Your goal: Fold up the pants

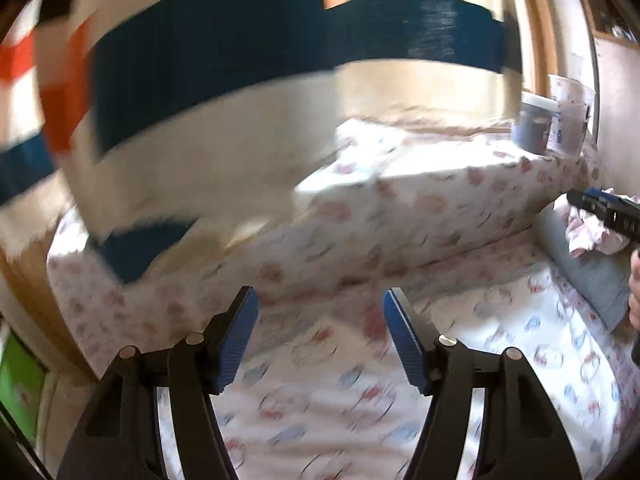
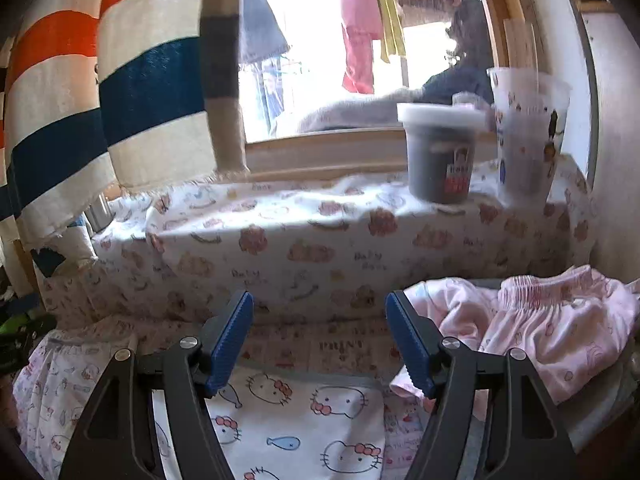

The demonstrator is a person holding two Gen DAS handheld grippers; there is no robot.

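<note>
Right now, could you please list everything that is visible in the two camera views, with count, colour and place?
pink pants: one, pale pink, crumpled at right on the bed
printed sheet: one, white with cartoon cats, under the grippers
covered ledge: one, white with peach prints, below the window
dark tub: one, grey with white lid, on the ledge
clear cup: one, translucent, right of the tub
striped curtain: cream, orange, blue, at left
hanging laundry: pink, yellow, outside the window
left gripper: black, blue pads, open, empty
right gripper: same, open, empty
</note>
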